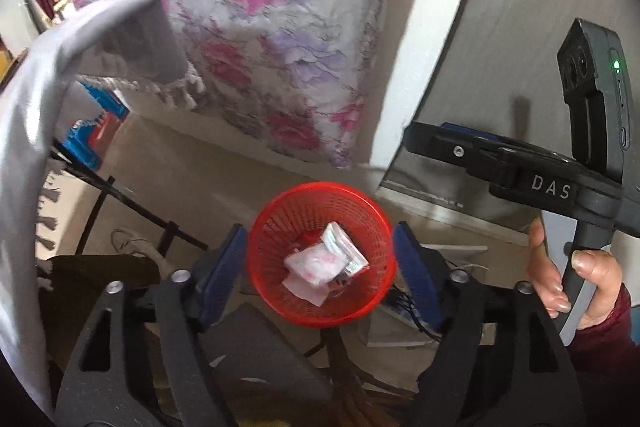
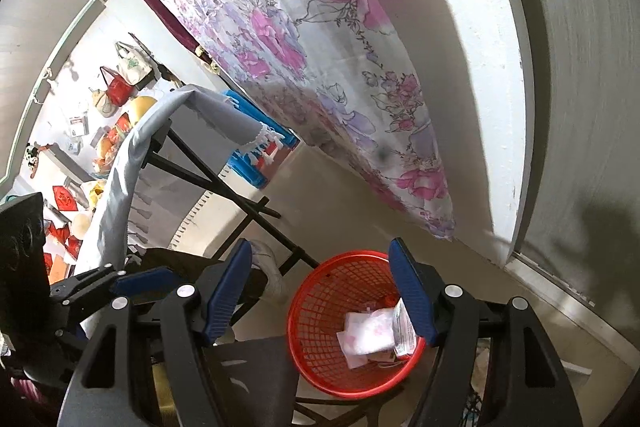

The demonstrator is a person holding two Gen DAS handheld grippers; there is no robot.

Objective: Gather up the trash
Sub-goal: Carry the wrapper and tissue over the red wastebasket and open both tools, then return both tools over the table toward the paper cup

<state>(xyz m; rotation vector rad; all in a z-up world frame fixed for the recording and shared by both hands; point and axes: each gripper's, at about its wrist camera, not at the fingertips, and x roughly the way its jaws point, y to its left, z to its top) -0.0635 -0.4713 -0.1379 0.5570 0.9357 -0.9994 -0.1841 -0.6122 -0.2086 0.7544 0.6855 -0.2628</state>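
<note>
With both grippers hovering empty over the red basket (image 1: 320,255), I keep the left gripper (image 1: 320,267) and right gripper (image 2: 324,291) with jaws spread wide, apparently after a drop. Collected trash, a pink-white packet (image 1: 310,267) and a foil wrapper (image 1: 346,247), lies inside, lower centre of frame.

A floral curtain (image 2: 320,39) in pink and purple is hanging beside a white wall (image 2: 472,75). Sunlight is falling across the beige floor (image 2: 340,203). A grey fringed cloth (image 2: 120,163) is draping over a black-legged desk (image 2: 224,183). Bags (image 2: 124,75) are hanging on the far wall.
</note>
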